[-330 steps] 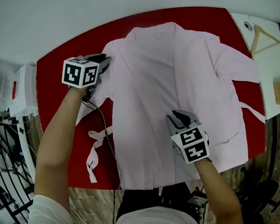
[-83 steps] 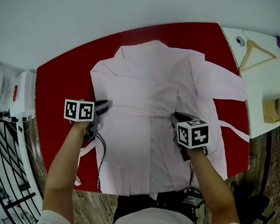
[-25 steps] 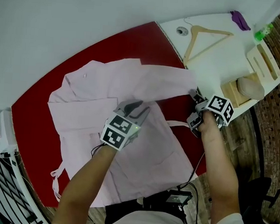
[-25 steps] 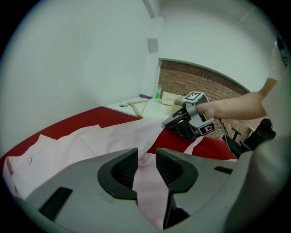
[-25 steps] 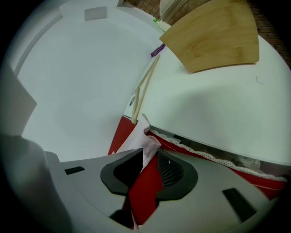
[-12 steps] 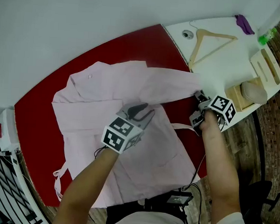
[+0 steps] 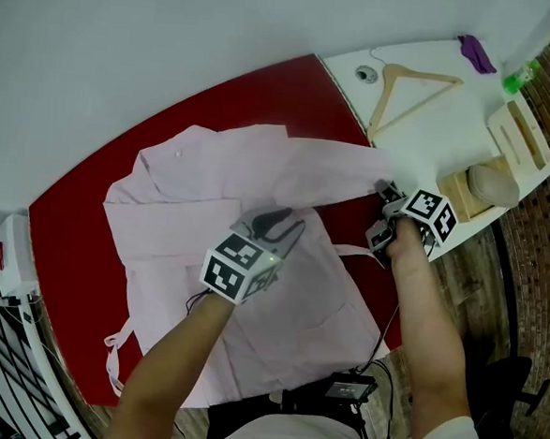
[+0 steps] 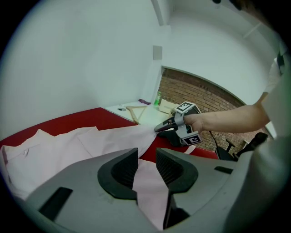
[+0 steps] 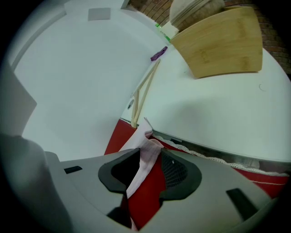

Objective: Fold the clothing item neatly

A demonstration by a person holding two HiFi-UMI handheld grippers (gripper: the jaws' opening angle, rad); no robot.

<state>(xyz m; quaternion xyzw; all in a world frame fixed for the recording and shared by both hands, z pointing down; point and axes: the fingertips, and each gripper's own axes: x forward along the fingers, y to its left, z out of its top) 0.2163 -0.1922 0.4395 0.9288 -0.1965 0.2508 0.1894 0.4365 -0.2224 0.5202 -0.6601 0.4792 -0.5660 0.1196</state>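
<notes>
– Two claws at work, then: how wide is each?

– The left gripper (image 8: 146,157) has its jaws a narrow way apart. It sits on the middle of the one pale pink cotton shirt (image 7: 191,217). Pink cloth shows in the gap, but the pads are not pinching it.

– And the other?

– The right gripper (image 9: 150,157) has just been opening its jaws. They stand about half open, with the end of the shirt's long sleeve (image 7: 325,175) between them. The cloth lies against one pad and clear of the other, so it is not gripped.

– Where does the shirt lie?

– It is spread over the red tabletop (image 7: 66,246). That one sleeve is stretched out towards the edge of the white table (image 7: 422,130), which stands just beside the red one.

– What else can be counted?

– One shirt, two tables and two grippers. One wooden coat hanger (image 7: 379,99) lies flat on the white table, apart from the sleeve.
</notes>
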